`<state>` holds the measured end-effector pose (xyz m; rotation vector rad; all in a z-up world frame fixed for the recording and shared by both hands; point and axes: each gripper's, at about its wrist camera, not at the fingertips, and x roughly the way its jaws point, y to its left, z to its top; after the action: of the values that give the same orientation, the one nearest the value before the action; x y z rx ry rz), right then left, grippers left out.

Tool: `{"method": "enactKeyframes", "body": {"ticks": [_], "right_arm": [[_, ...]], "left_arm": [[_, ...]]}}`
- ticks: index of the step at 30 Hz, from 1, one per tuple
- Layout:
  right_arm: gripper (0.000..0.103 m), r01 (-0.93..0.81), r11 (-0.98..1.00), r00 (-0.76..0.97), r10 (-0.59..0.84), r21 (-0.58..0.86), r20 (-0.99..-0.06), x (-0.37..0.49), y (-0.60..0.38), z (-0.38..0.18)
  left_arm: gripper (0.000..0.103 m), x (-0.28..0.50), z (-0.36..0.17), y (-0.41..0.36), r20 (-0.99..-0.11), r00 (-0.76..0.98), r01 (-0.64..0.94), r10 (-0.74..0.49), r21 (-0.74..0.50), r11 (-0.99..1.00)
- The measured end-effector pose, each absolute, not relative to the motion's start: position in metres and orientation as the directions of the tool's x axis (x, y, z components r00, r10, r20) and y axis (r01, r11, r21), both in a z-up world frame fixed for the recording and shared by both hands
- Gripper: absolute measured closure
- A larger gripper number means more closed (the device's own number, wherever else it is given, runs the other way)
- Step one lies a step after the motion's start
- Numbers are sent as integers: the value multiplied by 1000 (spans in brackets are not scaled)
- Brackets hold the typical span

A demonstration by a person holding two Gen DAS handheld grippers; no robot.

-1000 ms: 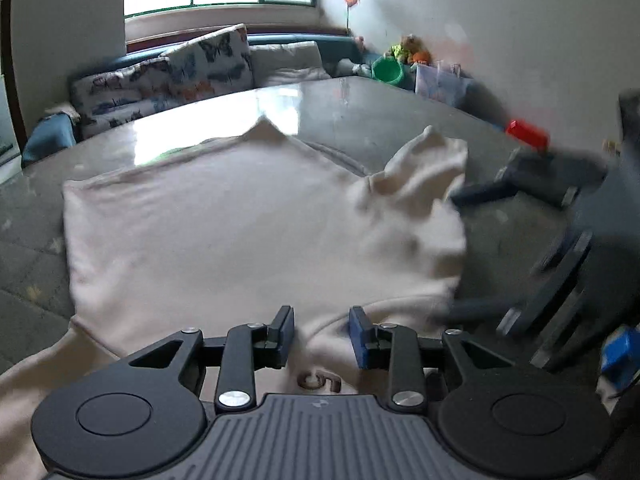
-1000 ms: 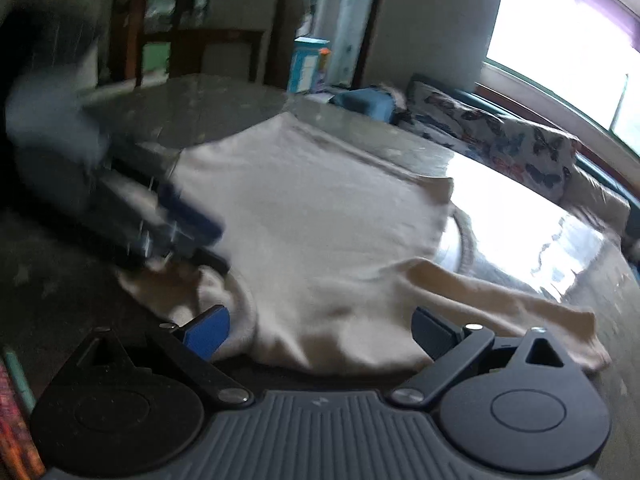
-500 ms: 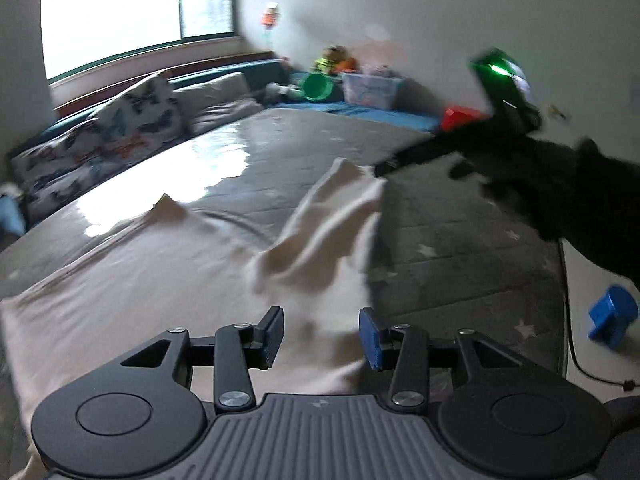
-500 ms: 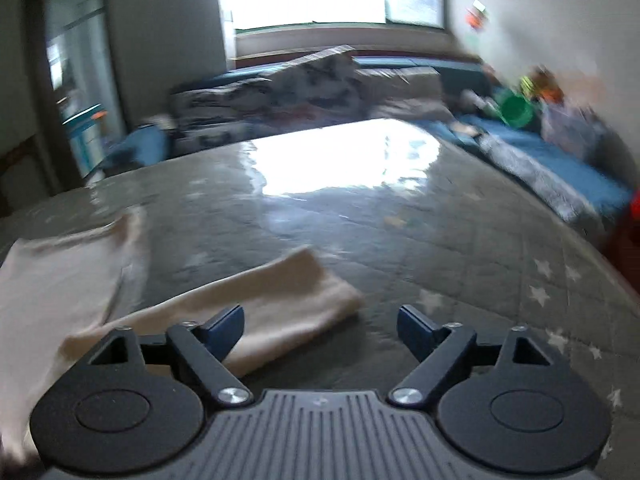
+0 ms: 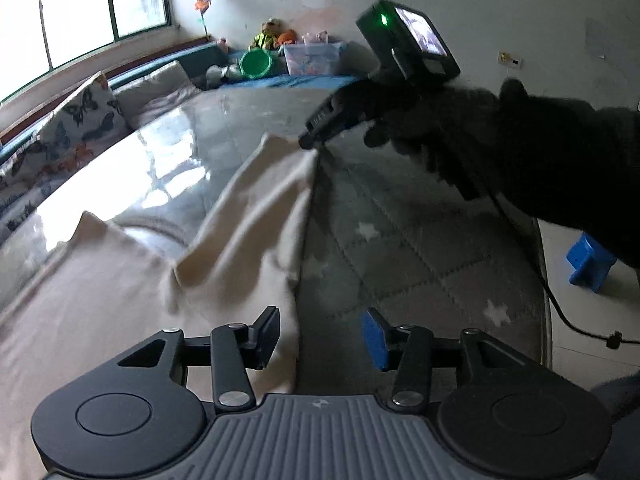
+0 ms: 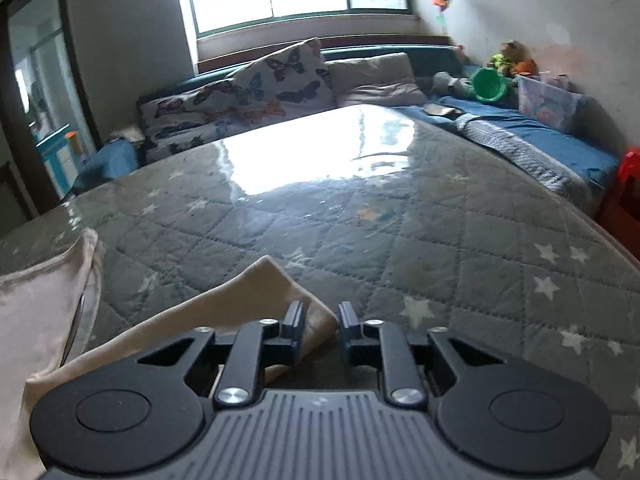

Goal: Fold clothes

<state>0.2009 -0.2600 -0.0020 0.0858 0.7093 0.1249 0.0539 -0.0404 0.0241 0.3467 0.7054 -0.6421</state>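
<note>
Right gripper point(image 6: 319, 322): your jaws are closing on the sleeve point(image 6: 256, 300) cuff, lower centre.
Left gripper point(image 5: 320, 338): opening, holding nothing.
Fold: sleeve ready to carry.

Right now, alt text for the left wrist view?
The right gripper, in a dark-gloved hand, is closing on the cream garment's sleeve end above a grey quilted mat; the left gripper's jaws are opening, nothing between them.

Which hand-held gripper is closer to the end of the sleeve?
Right. The right hand-held gripper is closing at the tip of the cream sleeve, cuff corner between its jaws. The left hand-held gripper is opening, back beside the garment's body, far from the cuff.
</note>
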Motion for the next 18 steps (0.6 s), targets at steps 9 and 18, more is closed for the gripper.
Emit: {"method": "enactKeyframes", "body": {"ticks": [9,18], "right_arm": [[92,-59,991,773,120,118,-623,188,-279,8],[64,-124,981,742,193,151,-642,195,-267,3]], "left_arm": [[61,91,2,-64,-708,597,629,-378,119,769],[82,87,4,-57,-706,552,665,-442,54,745]]}}
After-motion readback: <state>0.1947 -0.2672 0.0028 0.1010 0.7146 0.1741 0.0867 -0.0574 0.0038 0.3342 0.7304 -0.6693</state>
